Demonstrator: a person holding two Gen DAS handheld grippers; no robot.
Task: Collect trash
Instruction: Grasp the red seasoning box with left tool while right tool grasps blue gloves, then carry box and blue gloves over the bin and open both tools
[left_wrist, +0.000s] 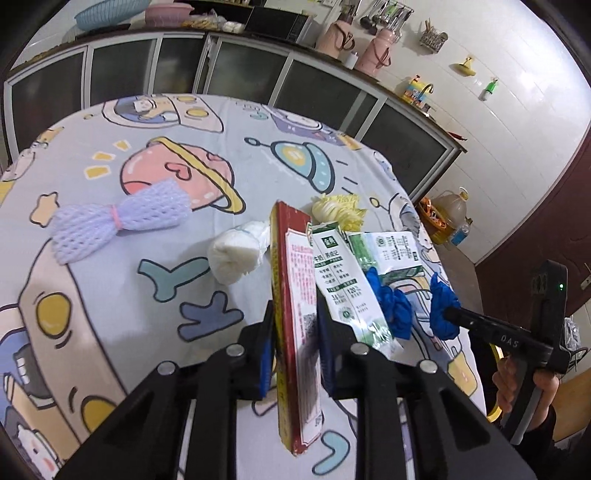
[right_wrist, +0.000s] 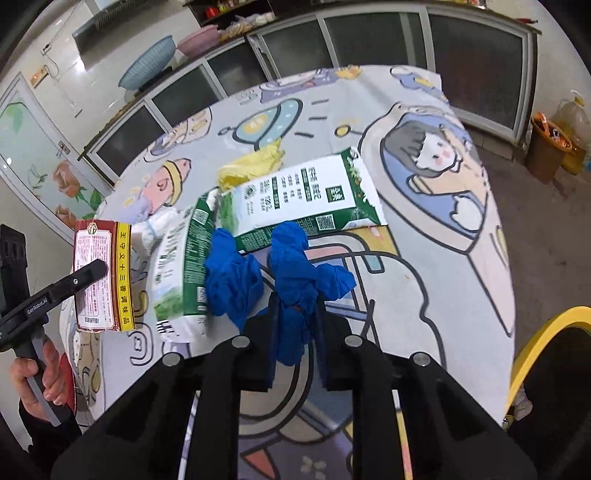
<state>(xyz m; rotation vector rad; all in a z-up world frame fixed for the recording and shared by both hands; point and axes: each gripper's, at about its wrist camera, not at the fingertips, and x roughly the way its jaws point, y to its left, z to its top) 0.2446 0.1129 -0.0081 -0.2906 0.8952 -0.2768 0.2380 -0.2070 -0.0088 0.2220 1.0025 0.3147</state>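
A: Left wrist view, left to right: foam net (left_wrist: 118, 221) and white wad (left_wrist: 236, 254) lie on the tabletop (left_wrist: 110, 295). Left gripper (left_wrist: 295, 325) is clamped on the red box (left_wrist: 295, 295), held off the cloth.

B: Right wrist view: right gripper (right_wrist: 295, 317) is clenched on a blue glove (right_wrist: 291, 266). A second glove (right_wrist: 231, 273) sits just left, against the milk cartons (right_wrist: 306, 199).

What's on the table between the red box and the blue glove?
A flattened green and white milk carton lies between the red box held by the left gripper and the blue glove. The right wrist view shows it best.
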